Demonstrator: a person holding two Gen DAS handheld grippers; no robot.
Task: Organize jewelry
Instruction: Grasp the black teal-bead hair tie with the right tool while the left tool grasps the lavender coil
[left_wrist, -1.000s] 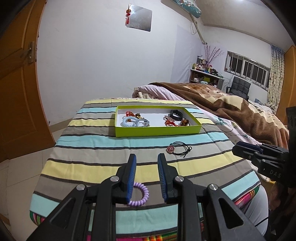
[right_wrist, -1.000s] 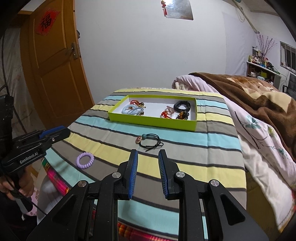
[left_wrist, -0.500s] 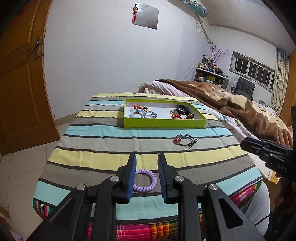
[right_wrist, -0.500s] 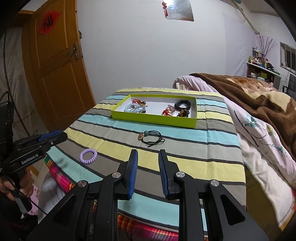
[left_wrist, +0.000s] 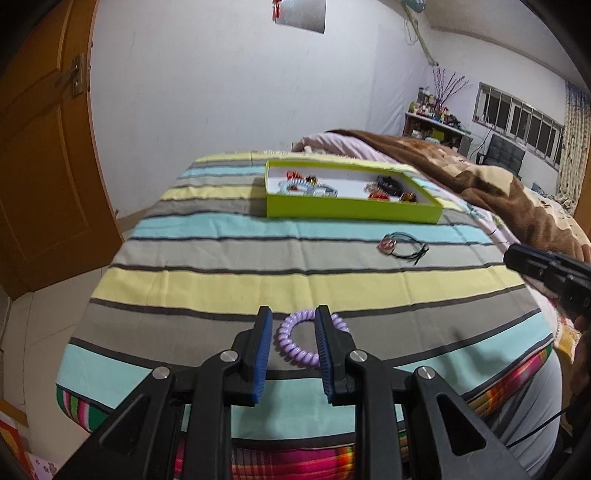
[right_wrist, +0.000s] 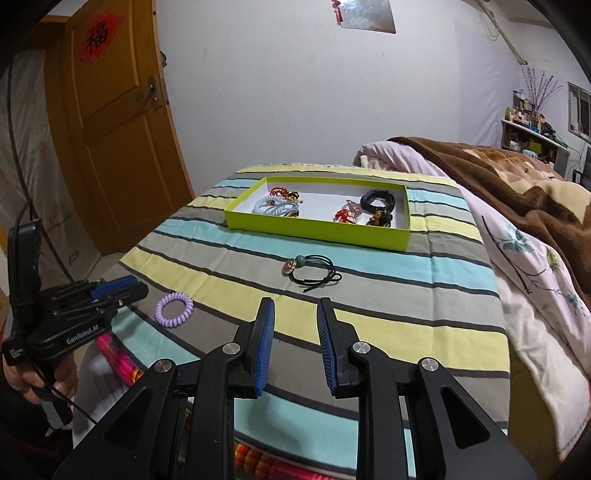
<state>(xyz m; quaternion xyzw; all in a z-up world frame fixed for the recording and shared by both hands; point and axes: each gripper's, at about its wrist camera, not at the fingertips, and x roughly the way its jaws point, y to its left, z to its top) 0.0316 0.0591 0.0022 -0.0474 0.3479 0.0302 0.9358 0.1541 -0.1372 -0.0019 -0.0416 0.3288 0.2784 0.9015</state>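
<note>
A purple coil hair tie (left_wrist: 300, 336) lies on the striped table near its front edge; it also shows in the right wrist view (right_wrist: 174, 309). My left gripper (left_wrist: 292, 321) is open and hangs just above and before it, empty. A black cord hair tie with a bead (right_wrist: 312, 271) lies mid-table, also in the left wrist view (left_wrist: 403, 246). My right gripper (right_wrist: 295, 314) is open and empty, short of that tie. A lime green tray (right_wrist: 314, 232) at the back holds several hair ties and bracelets.
The striped cloth covers a table (left_wrist: 258, 280) with a front edge close to both grippers. A bed with a brown blanket (right_wrist: 517, 192) stands to the right. A wooden door (right_wrist: 118, 140) is at the left.
My left gripper has pulled back and risen, so the purple tie now lies beyond its fingertips and further ahead. The right gripper has barely moved.
</note>
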